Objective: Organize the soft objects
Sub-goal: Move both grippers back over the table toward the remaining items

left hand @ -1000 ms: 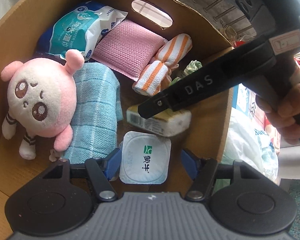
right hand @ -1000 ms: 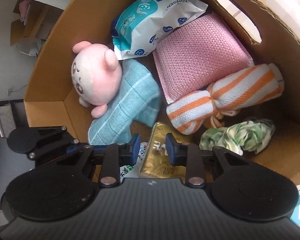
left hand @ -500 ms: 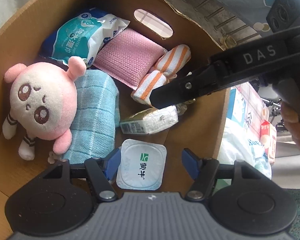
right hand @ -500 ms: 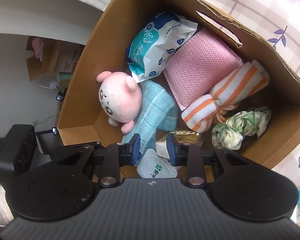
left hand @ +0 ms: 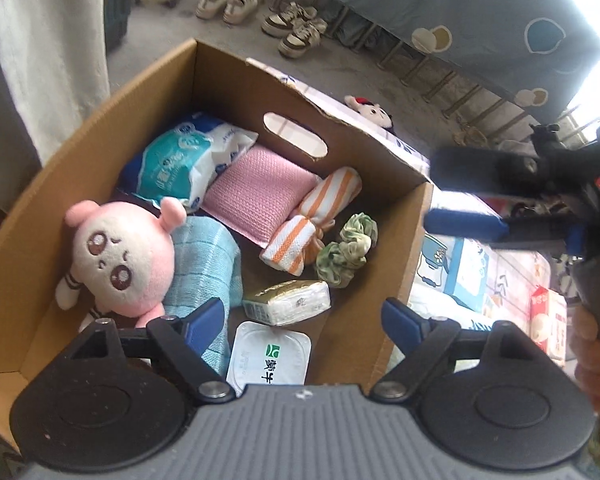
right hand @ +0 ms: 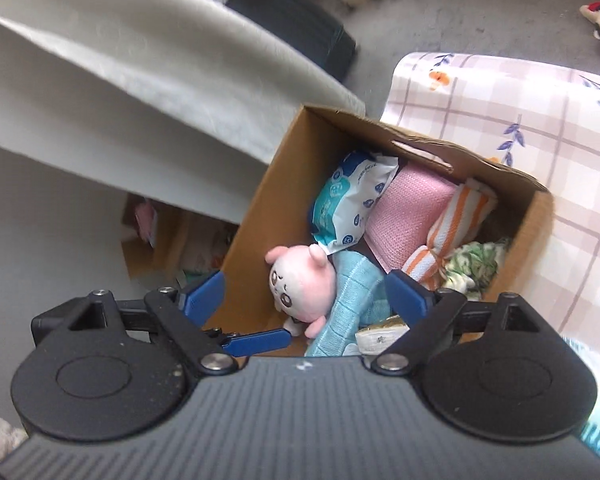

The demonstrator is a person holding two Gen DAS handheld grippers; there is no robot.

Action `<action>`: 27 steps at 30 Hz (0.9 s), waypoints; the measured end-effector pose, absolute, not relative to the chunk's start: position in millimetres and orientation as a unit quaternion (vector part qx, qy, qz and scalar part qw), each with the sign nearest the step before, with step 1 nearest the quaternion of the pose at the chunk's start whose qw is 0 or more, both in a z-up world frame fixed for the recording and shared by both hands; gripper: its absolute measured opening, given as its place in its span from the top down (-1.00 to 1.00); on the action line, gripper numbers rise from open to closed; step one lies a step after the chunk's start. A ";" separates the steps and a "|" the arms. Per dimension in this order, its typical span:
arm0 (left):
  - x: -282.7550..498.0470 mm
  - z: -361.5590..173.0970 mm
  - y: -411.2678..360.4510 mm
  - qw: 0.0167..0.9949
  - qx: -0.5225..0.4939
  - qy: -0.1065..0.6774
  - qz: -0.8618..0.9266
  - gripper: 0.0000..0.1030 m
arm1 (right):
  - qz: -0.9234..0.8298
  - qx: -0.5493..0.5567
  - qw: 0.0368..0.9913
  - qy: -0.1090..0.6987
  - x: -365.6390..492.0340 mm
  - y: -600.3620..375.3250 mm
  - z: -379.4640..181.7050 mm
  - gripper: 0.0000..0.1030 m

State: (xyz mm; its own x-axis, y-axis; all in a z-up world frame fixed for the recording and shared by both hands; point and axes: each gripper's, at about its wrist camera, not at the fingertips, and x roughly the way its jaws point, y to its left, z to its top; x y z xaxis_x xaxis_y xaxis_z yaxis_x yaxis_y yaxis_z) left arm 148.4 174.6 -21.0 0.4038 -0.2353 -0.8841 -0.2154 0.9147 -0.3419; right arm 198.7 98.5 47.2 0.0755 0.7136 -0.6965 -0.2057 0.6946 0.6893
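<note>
- Your left gripper point(left hand: 304, 314) has just been opening and stands spread, nothing between its pads, above the cardboard box point(left hand: 96, 148).
- Your right gripper point(right hand: 306, 292) has likewise just spread wide and is empty.
- Pink plush point(left hand: 120, 256), blue towel point(left hand: 208, 256), tissue pack point(left hand: 288, 302) and yogurt cup point(left hand: 268, 354) lie inside the box.
- A second plush point(left hand: 370, 110) lies on the floor beyond the box.

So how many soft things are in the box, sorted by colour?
Pink: 2, plush toy and knitted pad
Blue: 2, checked towel and wipes pack
Orange-striped: 1, rolled cloth
Green: 1, scrunchie
Total: 6 in the cardboard box
</note>
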 end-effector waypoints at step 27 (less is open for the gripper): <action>122.2 29.3 -115.4 0.855 -0.073 0.512 -0.041 -0.69 | 0.142 0.298 0.735 0.592 97.7 -264.5 34.7 -0.75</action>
State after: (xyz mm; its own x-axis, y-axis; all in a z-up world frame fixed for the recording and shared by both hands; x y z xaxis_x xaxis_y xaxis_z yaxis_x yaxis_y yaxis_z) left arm 122.2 -115.4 29.3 0.4731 -0.1445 -0.8690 -0.0054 0.9860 -0.1669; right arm 97.7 -264.5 34.7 0.2583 0.5615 -0.7861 0.1455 0.7818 0.6063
